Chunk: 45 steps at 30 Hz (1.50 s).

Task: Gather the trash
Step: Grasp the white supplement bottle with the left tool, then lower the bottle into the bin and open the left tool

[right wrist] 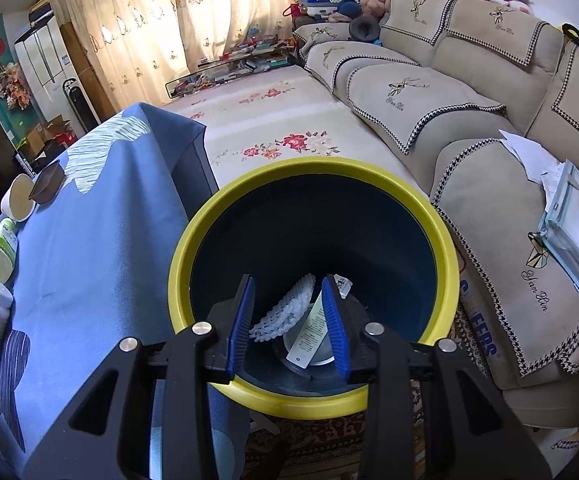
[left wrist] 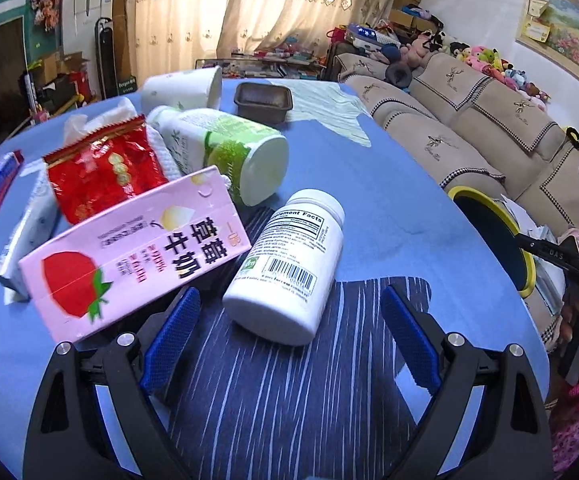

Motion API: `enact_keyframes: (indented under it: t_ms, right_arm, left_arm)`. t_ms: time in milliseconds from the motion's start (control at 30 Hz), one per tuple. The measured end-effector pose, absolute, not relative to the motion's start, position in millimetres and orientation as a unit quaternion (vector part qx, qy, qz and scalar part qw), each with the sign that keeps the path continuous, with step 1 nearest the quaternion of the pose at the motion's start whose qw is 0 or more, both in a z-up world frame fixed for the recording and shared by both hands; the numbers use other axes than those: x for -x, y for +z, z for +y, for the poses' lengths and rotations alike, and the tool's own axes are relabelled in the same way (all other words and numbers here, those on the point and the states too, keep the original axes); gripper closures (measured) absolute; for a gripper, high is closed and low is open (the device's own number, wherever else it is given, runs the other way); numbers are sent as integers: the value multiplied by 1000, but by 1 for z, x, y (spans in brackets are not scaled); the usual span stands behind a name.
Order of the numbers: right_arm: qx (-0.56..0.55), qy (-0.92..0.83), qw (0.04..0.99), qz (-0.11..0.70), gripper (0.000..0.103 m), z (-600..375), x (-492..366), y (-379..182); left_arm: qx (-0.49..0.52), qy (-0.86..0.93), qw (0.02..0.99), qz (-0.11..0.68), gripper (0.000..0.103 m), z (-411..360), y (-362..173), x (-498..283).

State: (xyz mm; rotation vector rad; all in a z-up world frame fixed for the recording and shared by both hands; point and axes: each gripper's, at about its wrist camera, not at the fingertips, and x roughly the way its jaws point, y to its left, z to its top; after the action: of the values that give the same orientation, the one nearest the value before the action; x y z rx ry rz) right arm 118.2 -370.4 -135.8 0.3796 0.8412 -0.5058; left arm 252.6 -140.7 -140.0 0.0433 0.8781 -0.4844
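The left gripper (left wrist: 291, 334) is held wide apart and empty over the blue-clothed table (left wrist: 389, 200) — a white pill bottle (left wrist: 287, 266) lies on its side between the fingers, untouched. The right gripper (right wrist: 288, 322), partly parted and empty, is poised over the yellow-rimmed bin (right wrist: 313, 168) — scraps lie inside.

A white pill bottle (left wrist: 285, 268) lies on its side at the middle of the blue-covered bench (left wrist: 389, 208), cap toward 12 o'clock, with a pink strawberry milk carton (left wrist: 133, 252) just beside it at 9 o'clock. Toward 11 o'clock lie a crumpled red wrapper (left wrist: 97, 168), a green-and-white bottle (left wrist: 225, 152) and a tipped paper cup (left wrist: 183, 88). The yellow-rimmed dark bin (right wrist: 313, 276) stands beside the bench, holding white scraps.
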Motion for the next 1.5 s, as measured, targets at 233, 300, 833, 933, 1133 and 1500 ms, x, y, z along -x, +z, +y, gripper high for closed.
enact_keyframes:
  t_ms: [233,300,833,933,1133,1500]
  right_arm:
    - [-187,-238,862,406,66,-372,-120,-143]
    - [-188,-236,862,407,66,-373,-121,-144]
    - [-197,-230,863,404,66,-375,-118,-146]
    - [-198,-232,864,400,66,-377,-114,-142]
    - [-201,-236,867,391,66,-381,-103,-135]
    - [-218,-267,865,366,66,-413,-62,-125]
  left_arm:
    - [-20,-242,871,427,23,-154,-149,-268]
    - [-18,-243,871,427,24,-156,-149,-272]
    - [-18,-240,871,428,56,-167,-149,-277]
    - [-23,-250,873,419,56,-172,-141,-267]
    - [-34,-283,871,400,56,-195,-119,-246]
    - [-85,-381,838,381,56,-298,-91,-223]
